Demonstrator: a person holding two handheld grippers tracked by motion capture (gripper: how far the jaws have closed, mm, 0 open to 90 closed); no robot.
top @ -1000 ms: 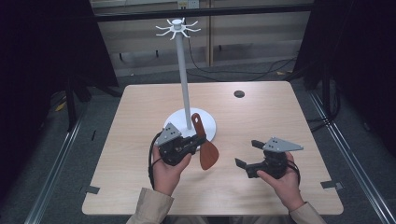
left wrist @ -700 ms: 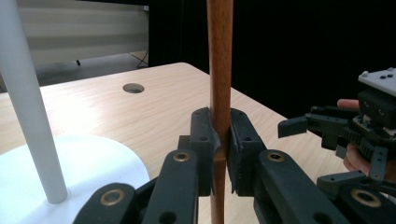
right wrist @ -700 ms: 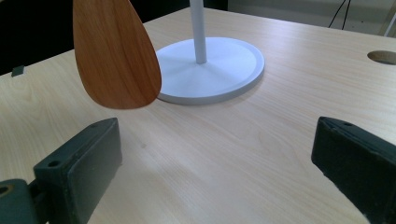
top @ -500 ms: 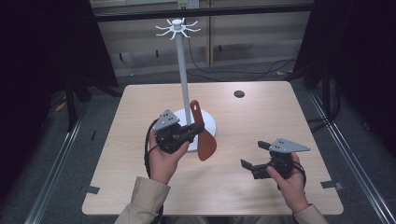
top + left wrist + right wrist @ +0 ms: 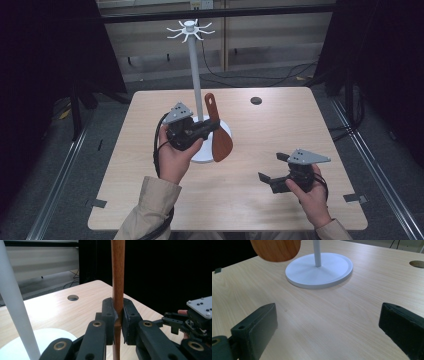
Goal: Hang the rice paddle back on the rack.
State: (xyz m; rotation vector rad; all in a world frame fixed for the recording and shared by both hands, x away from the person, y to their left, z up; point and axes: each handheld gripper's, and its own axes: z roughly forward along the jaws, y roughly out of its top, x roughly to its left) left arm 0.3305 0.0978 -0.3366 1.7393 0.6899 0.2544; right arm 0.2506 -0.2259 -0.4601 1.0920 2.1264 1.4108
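High view: the left gripper (image 5: 212,127) has lifted the reddish-brown wooden spatula (image 5: 218,131) off the light wooden table (image 5: 150,200) since a second ago, turning it upright, blade down and handle hole up, beside the white pole of the hook stand (image 5: 195,75). It now hangs over the stand's round white base, near the table's middle. That suggests the hanging step is under way, with the hole yet to climb to the hooks at the pole's top. Left gripper view shows the jaws pressed tight on the spatula's handle (image 5: 117,290). The right gripper (image 5: 267,172) hovers near the front right corner, jaws spread wide over bare table, holding nothing.
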